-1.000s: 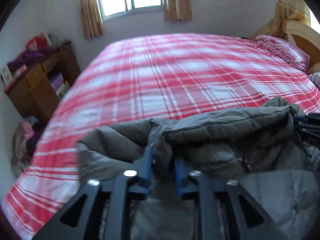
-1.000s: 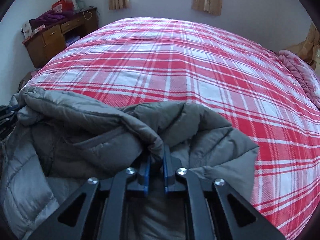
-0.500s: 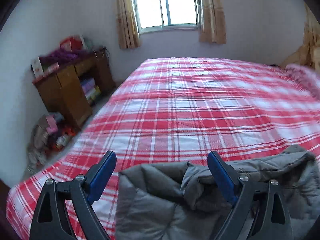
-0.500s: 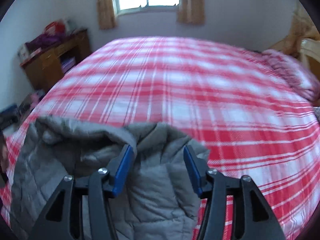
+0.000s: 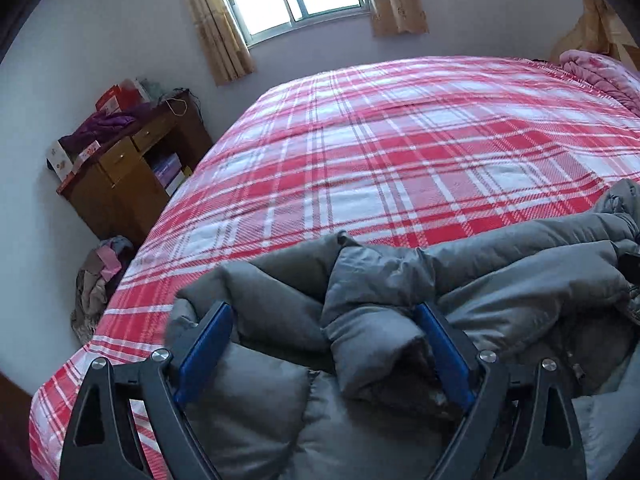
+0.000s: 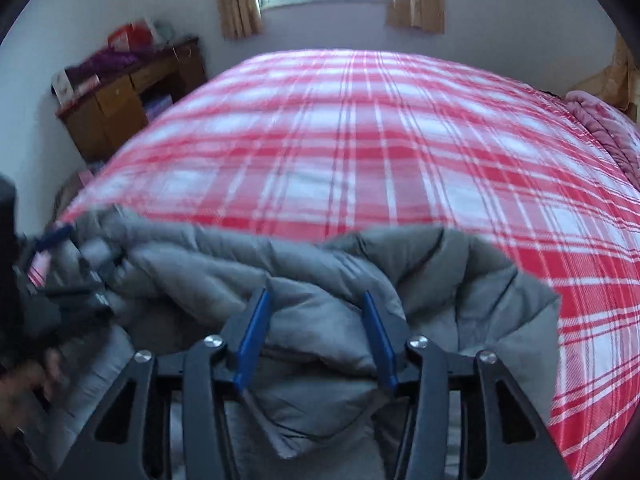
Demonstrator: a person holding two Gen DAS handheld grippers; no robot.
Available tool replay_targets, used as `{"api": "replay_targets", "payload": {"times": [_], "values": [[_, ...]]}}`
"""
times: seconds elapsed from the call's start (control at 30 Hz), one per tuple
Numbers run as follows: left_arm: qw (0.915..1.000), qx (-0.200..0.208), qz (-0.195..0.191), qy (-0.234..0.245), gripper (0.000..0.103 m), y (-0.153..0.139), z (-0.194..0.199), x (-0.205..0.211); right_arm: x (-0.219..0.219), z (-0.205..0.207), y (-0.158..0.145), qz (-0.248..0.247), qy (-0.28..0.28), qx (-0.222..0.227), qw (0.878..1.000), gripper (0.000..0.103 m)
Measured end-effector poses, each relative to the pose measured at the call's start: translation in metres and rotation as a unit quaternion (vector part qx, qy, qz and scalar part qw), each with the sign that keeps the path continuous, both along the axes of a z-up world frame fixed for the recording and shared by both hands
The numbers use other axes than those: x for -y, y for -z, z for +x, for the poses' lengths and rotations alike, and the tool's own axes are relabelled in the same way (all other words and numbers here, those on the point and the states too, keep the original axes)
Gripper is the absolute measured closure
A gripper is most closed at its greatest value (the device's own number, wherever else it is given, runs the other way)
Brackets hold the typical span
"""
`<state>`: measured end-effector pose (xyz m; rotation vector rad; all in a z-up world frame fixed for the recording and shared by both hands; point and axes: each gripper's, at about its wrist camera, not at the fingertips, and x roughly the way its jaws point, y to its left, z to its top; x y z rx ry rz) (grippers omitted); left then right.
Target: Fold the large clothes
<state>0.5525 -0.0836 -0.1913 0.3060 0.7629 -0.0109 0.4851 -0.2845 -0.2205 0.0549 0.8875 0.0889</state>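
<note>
Plaid bed (image 5: pixel 400 152), both grippers (image 5: pixel 324 316) (image 6: pixel 316 300) spread wide over grey jacket (image 5: pixel 500 280)

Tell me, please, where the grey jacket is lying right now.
The grey jacket lies bunched on the near edge of the plaid bed, filling the bottom of both wrist views, with a puffy fold between each open tool's fingers.

Bed (image 5: pixel 400 152) covered by red-and-white plaid sheet, filling most of both views. Grey padded jacket (image 5: pixel 500 280) lies bunched on the near edge, folds rumpled, spanning the near width. Pink bedding (image 5: pixel 600 72) heaped at the far right end, well apart from the jacket.
</note>
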Motion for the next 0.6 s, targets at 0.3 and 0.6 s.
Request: {"api": "replay_targets", "payload": {"times": [0.3,0.6], "values": [[0.9996,-0.017,-0.02,-0.008,0.006,0.016,0.009,-0.002,0.006,0.003,0.023,-0.015,0.003,-0.001,1.0,0.055],[0.9998,-0.016,-0.005,-0.012,0.005,0.019,0.009,0.002,0.002,0.009,0.029,-0.027,0.007,0.0,1.0,0.055]]}}
